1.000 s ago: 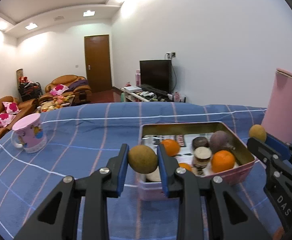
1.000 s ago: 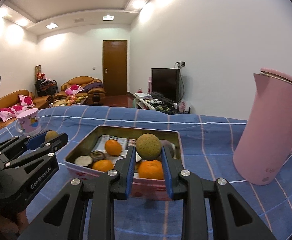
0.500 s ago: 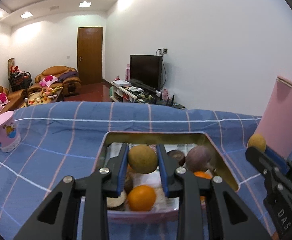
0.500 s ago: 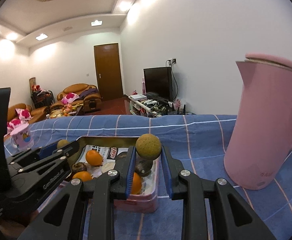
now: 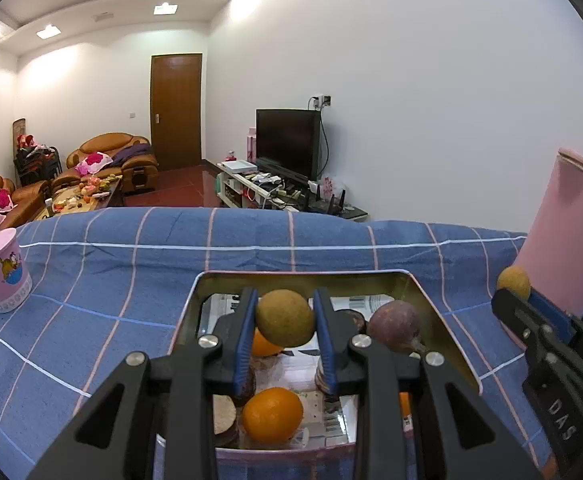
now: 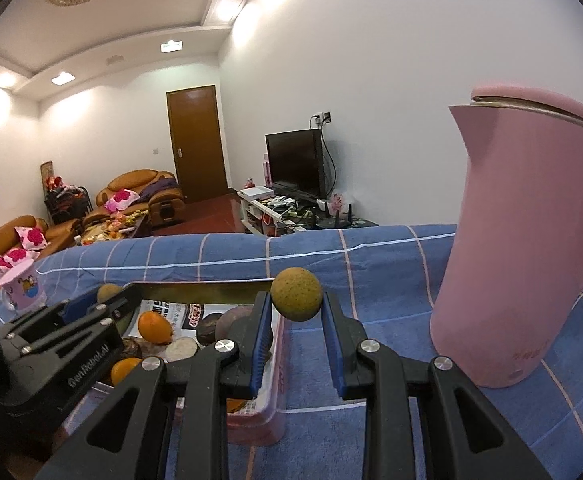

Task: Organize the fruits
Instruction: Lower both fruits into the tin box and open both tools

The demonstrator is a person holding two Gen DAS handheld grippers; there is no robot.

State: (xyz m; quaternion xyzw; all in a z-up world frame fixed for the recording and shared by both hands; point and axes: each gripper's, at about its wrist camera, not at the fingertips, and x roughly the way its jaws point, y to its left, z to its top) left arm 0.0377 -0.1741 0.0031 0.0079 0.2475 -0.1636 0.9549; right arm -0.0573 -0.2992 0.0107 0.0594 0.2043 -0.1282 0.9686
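I read "DAS" on the side of my right gripper [image 5: 512, 295] in the left wrist view, and "GenRobot.AI" on my left gripper [image 6: 109, 299] in the right wrist view; the printed paper lining the tin [image 6: 279, 344] carries writing too small to read. The left gripper's fingers are clamped on a brownish-green round fruit [image 5: 285, 323], pinched between the blue pads near their tips, hanging over the open tin [image 5: 299, 275]. The right fingers likewise pinch a speckled yellow-green fruit [image 6: 297, 294] right at their tips — just past the tin's right wall, above the blue checked surface [image 6: 371, 264]. Only the left view looks straight down into the tin: an orange [image 5: 272, 414] in front, a purple fruit [image 5: 394, 325] at right. Only the right view shows the whole pink kettle [image 6: 531, 248] — standing right of the tin.
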